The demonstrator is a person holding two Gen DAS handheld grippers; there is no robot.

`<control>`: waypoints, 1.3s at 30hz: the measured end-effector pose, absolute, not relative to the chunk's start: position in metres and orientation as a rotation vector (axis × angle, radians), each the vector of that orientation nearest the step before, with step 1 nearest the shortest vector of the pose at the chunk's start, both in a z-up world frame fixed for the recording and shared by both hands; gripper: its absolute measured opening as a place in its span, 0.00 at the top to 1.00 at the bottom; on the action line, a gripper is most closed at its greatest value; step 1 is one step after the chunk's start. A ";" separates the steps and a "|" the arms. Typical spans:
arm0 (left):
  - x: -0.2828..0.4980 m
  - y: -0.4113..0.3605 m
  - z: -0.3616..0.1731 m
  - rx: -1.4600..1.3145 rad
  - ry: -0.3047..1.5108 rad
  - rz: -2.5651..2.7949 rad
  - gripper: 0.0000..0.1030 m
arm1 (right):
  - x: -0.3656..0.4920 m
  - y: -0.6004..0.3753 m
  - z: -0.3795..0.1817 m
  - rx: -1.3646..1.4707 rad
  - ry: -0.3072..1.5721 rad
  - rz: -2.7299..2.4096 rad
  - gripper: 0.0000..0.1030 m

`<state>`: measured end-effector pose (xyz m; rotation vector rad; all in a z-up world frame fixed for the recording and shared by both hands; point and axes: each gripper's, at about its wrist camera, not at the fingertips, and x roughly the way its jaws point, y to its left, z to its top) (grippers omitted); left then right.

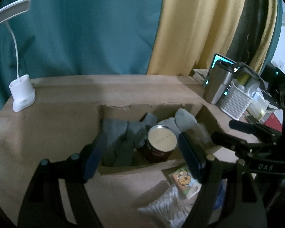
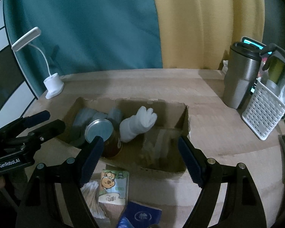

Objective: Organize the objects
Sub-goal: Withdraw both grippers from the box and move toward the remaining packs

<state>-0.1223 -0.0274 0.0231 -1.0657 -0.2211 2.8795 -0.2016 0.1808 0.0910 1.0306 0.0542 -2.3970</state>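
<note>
An open cardboard box (image 2: 182,114) sits on the wooden table. Inside it stand a brown can with a pale lid (image 2: 98,129), grey socks (image 2: 81,117), a white sock (image 2: 138,123) and a clear plastic item (image 2: 157,144). My right gripper (image 2: 139,140) hovers open above the box's near side, nothing between its pads. My left gripper (image 1: 142,138) is also open and empty, over the can (image 1: 161,138) and grey socks (image 1: 119,133). In front of the box lie a cartoon tissue pack (image 2: 114,186), a bag of cotton swabs (image 2: 91,195) and a blue pack (image 2: 140,214).
A white desk lamp (image 2: 53,87) stands at the table's back left. A steel tumbler (image 2: 239,79) and a white perforated basket (image 2: 264,117) with clutter crowd the right side. Teal and yellow curtains hang behind the table.
</note>
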 end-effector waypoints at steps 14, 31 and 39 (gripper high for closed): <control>-0.104 -0.018 0.022 -1.063 -0.204 2.874 0.24 | -0.185 0.190 0.089 1.026 0.046 -2.402 0.19; -0.085 -0.005 0.018 -1.068 -0.194 2.857 0.24 | -0.166 0.202 0.084 1.027 0.043 -2.403 0.19; -0.077 -0.003 0.015 -1.073 -0.194 2.850 0.24 | -0.155 0.204 0.082 1.030 0.045 -2.405 0.19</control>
